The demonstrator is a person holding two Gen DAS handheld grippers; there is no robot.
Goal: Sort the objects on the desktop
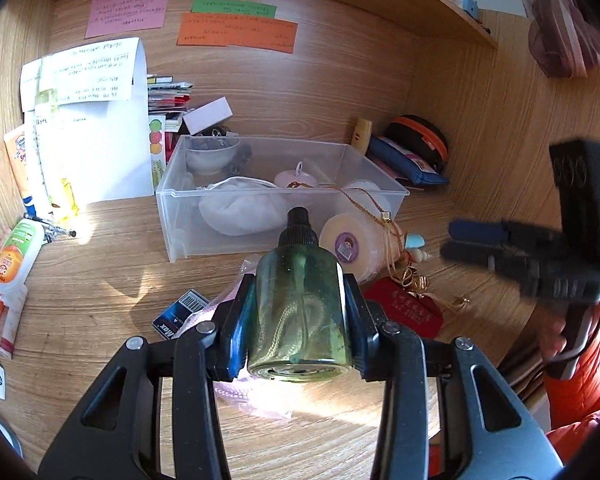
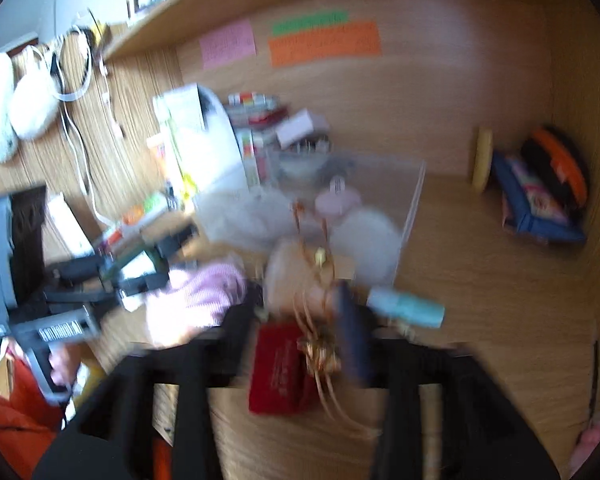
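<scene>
My left gripper [image 1: 298,312] is clamped on a green bottle [image 1: 300,304], held above the desk [image 1: 100,280] in front of the clear bin [image 1: 284,196]. Only the blurred right view shows my right gripper [image 2: 300,344] over a red pouch [image 2: 278,368], jaws apart, nothing pinched. The left view alone shows tubes [image 1: 12,264] along the desk's left edge.

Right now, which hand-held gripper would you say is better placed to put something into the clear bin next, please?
Left: its hand-held gripper already clamps the green spray bottle, pointing at the clear bin. The right hand-held gripper appears empty.
</scene>
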